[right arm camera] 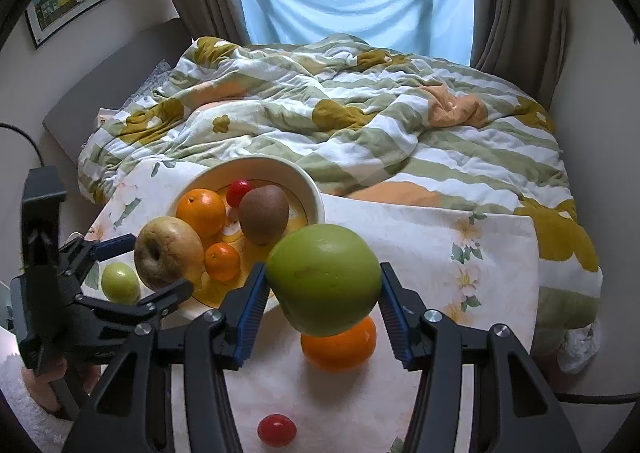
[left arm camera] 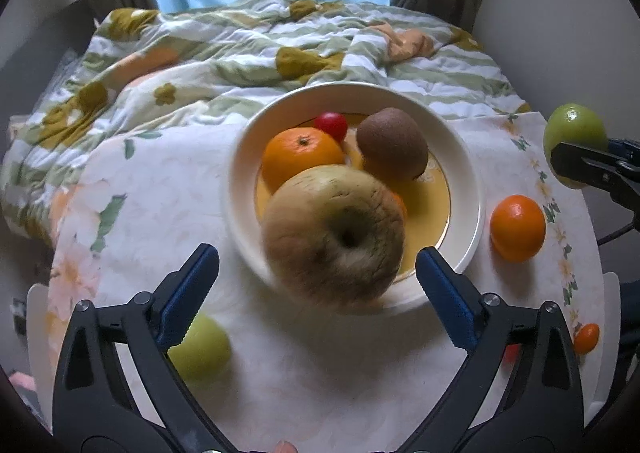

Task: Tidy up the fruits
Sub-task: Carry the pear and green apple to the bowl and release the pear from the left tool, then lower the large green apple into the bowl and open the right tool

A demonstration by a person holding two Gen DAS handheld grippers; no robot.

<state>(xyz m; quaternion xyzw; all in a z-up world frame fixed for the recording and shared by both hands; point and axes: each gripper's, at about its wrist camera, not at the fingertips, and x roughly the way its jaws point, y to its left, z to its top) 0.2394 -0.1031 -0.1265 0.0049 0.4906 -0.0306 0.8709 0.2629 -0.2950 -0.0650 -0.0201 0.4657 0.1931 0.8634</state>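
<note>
Above the bowl's near rim: a released fruit and a held one.

Left gripper (left arm camera: 318, 277) stands with jaws wide apart; the brownish apple (left arm camera: 334, 235) sits between them, untouched by either pad, blurred, over the bowl (left arm camera: 472, 189) edge at 12 o'clock from the fingers. Right gripper (right arm camera: 322, 309) is clamped on the green apple (right arm camera: 324, 279), held aloft with the bowl at about 10 o'clock from it. Judged next: this right hand, nearer the open yellow floor beside the kiwi (right arm camera: 264, 215), carries leftward. On the cloth remain an orange (right arm camera: 339, 347), a small green fruit (right arm camera: 120, 283) and a red tomato (right arm camera: 277, 430).
</note>
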